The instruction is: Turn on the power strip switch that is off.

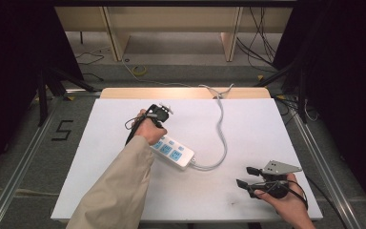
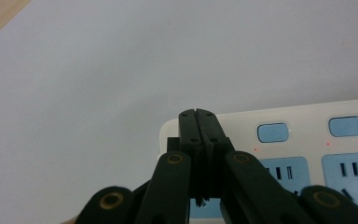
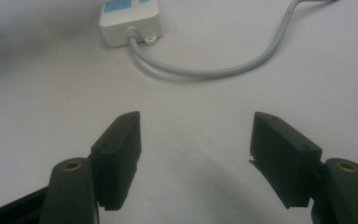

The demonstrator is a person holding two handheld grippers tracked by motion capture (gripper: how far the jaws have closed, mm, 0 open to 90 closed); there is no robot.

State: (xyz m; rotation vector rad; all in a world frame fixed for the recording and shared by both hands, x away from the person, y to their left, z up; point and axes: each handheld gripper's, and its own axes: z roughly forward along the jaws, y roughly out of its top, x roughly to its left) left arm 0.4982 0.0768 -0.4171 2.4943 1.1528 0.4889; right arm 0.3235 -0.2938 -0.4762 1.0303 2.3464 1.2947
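Nearest, the right tool (image 1: 246,175) rested on the white bench (image 1: 267,124) with its jaws spread and nothing between them. Farther, the power strip (image 1: 174,153) lay near the middle of the bench, its grey cable (image 1: 223,138) curving away to the far edge. The left tool (image 2: 198,114), jaws pressed together, hovered over the strip's end beside a blue switch (image 2: 273,132). To press well, it should probably come straight down on one switch, while the strip was kept from sliding.

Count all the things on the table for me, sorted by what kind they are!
White plastic power strip with blue sockets: 1
Grey power cable: 1
Black two-jaw grippers, left gripper and right gripper: 2
Total: 4
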